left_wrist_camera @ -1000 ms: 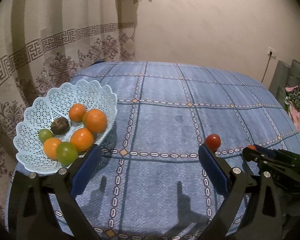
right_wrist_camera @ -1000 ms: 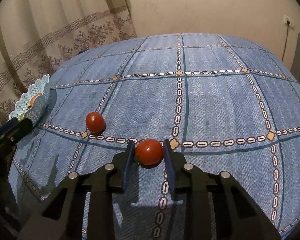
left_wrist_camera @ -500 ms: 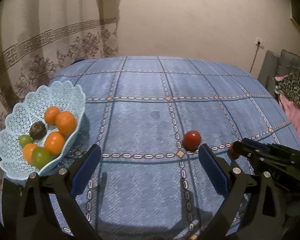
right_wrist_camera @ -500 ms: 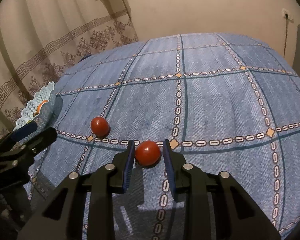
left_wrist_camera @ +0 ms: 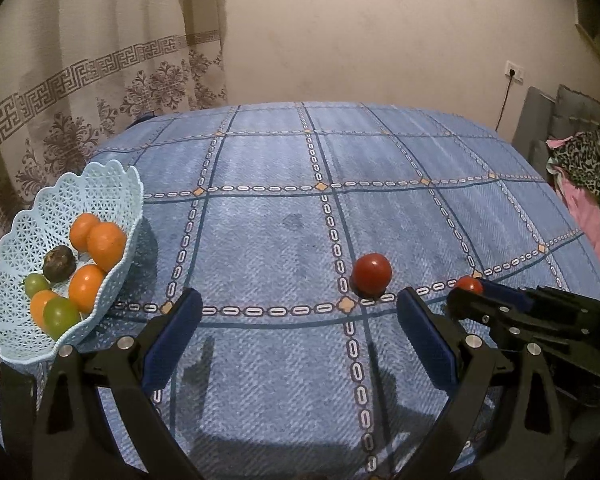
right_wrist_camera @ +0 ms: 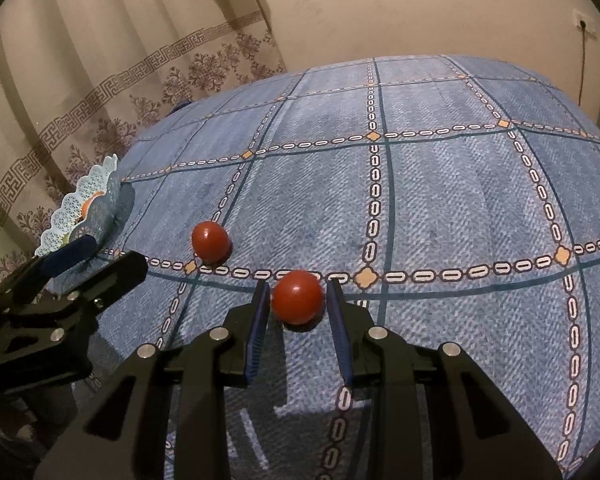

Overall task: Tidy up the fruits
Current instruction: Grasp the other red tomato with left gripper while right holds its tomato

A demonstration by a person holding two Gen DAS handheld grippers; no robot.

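Right wrist: right tongs narrowly flank tomato.

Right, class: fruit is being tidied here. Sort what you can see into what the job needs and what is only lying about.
Part of the job:
- basket holding orange, green and dark fruit
- loose red fruit on the cloth
- red fruit between the right gripper fingers
- left gripper, wide open

Just lying about:
- curtain
- wall socket
- heap of clothes
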